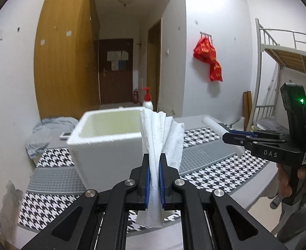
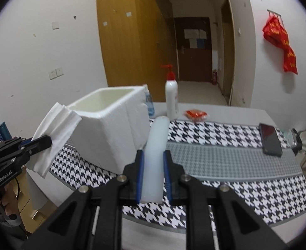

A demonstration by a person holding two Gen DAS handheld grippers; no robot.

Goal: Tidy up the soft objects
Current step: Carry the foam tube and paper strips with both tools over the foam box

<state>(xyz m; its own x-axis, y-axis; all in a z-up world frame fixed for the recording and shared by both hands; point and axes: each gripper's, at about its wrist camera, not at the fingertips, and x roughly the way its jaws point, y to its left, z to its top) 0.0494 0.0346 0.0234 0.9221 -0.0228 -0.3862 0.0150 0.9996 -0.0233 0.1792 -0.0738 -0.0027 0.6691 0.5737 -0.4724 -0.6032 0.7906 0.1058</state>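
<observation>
While my left tool (image 1: 154, 179) pinches the limp folded tissue (image 1: 163, 137) mid-length, my right tool (image 2: 153, 177) clamps the squashy foam strip (image 2: 156, 150); both feel light.

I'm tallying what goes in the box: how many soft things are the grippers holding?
2. A folded white paper tissue is pinched in the left gripper; a pale translucent soft rod is clamped in the right gripper.

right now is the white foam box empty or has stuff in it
Cannot tell fully: the foam box is open-topped, and the inner walls that show are bare, but its bottom is hidden in both views.
</observation>
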